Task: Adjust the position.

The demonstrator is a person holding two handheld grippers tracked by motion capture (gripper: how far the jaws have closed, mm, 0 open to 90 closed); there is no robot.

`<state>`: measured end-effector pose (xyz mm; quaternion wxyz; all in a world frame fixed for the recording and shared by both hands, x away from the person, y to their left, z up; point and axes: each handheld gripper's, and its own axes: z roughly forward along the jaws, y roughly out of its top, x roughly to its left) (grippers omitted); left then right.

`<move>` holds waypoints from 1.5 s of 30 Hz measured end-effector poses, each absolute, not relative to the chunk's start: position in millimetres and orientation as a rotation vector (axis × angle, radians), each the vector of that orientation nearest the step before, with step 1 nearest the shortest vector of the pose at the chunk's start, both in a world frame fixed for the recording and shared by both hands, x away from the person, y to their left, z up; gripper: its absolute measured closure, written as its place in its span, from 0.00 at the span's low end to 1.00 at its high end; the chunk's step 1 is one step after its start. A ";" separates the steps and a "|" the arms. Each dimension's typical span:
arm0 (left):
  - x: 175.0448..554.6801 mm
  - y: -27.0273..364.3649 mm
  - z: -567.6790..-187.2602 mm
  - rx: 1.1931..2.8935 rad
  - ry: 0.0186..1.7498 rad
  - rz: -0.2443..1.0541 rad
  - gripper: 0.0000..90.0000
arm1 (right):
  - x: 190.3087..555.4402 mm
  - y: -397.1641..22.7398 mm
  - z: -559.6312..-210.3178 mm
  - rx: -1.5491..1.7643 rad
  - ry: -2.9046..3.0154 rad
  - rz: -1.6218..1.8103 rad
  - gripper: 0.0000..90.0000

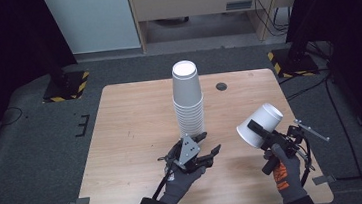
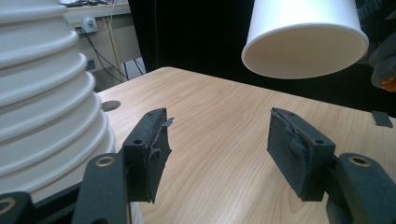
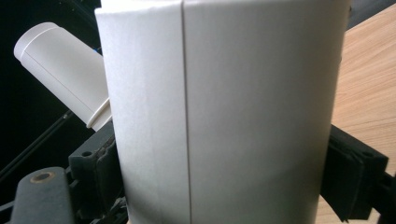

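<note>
On the desk (image 1: 132, 137), a tall stack of white cups (image 1: 188, 101) stands upside down. Just beside its base, the left tool (image 1: 208, 147) has its jaws apart, with nothing between them. The right tool (image 1: 265, 136), raised off the desk, is clamped on a single white cup (image 1: 260, 124) tilted with its mouth toward the left tool; nothing shows inside it.

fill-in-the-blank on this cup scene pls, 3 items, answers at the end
1. The right claw grips a single white ____, held clear of the table.
2. The stack of cups stands with its cups ____ side up.
3. The left claw, beside the stack's base, has ____ between its pads.

Missing words: cup; bottom; nothing
</note>
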<state>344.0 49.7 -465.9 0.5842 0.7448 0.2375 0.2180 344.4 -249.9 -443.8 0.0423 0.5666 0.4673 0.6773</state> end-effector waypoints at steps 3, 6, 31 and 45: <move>347.0 44.2 -466.4 1.737 0.546 0.506 0.43 | 344.3 -249.9 -443.6 1.735 1.431 2.075 0.17; 349.7 38.5 -466.6 1.725 0.545 0.496 0.43 | 344.6 -249.8 -443.6 1.735 1.428 2.083 0.17; 368.6 -0.2 -465.5 1.699 0.505 0.477 0.46 | 345.5 -247.9 -444.9 1.742 1.443 2.103 0.17; 374.4 -13.4 -467.4 1.685 0.495 0.479 0.51 | 345.7 -243.4 -447.1 1.754 1.474 2.100 0.17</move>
